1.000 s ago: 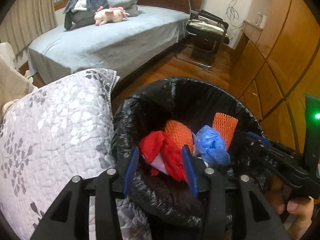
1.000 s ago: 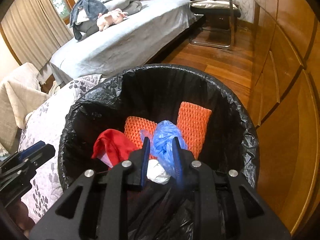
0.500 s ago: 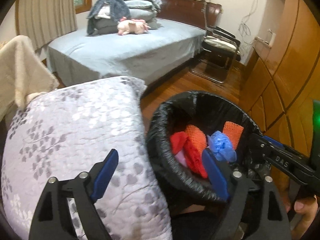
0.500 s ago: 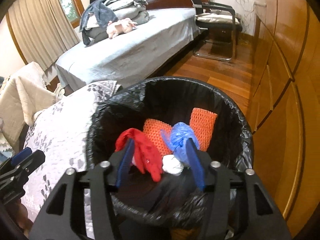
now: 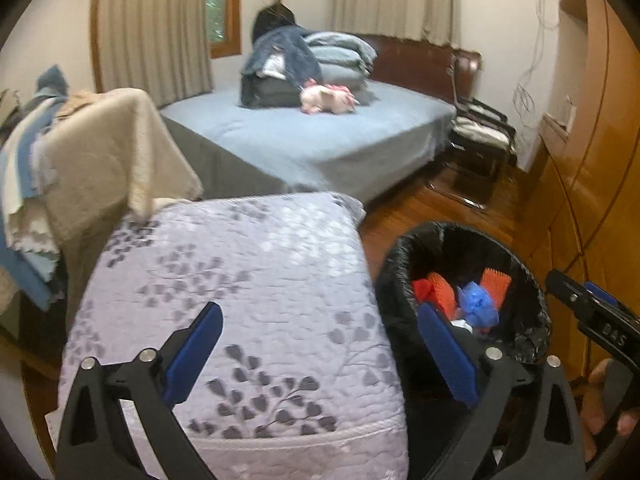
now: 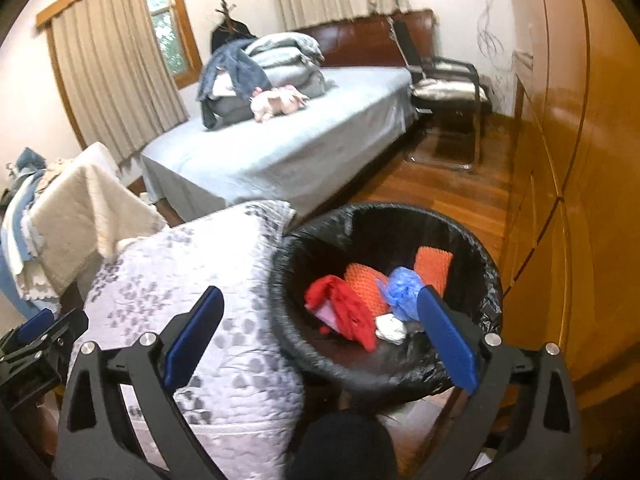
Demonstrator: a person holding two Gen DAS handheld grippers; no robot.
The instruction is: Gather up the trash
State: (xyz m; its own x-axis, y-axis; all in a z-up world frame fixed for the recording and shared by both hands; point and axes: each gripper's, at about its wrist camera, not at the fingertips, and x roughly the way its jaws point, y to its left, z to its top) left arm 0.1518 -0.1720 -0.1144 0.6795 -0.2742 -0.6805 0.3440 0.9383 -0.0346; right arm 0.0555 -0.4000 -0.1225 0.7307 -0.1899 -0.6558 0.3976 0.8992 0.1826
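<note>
A bin lined with a black bag (image 6: 486, 268) stands on the floor beside a quilted seat; it also shows in the left wrist view (image 5: 394, 264). Inside lie a red wrapper (image 6: 348, 306), orange foam nets (image 6: 366, 286), a blue plastic bag (image 6: 402, 286) and a white crumpled paper (image 6: 390, 328). My right gripper (image 6: 320, 336) is open and empty, raised above the bin's near rim. My left gripper (image 5: 320, 350) is open and empty, above the lilac floral quilt (image 5: 240, 300), left of the bin. The right gripper's tip (image 5: 592, 312) shows at the right of the left wrist view.
A bed with a grey-blue cover (image 6: 280, 148) holds folded bedding and a pink plush toy (image 6: 276, 104). A chair (image 6: 448, 88) stands by the headboard. Wooden cabinets (image 6: 580, 200) line the right. A beige blanket (image 5: 108, 160) drapes at left. Wood floor (image 6: 436, 192) lies beyond the bin.
Both grippers have opened wide, letting go of the red wrapper and the blue bag, which now lie in the bin. Both have pulled up and back; the left swung left over the quilt.
</note>
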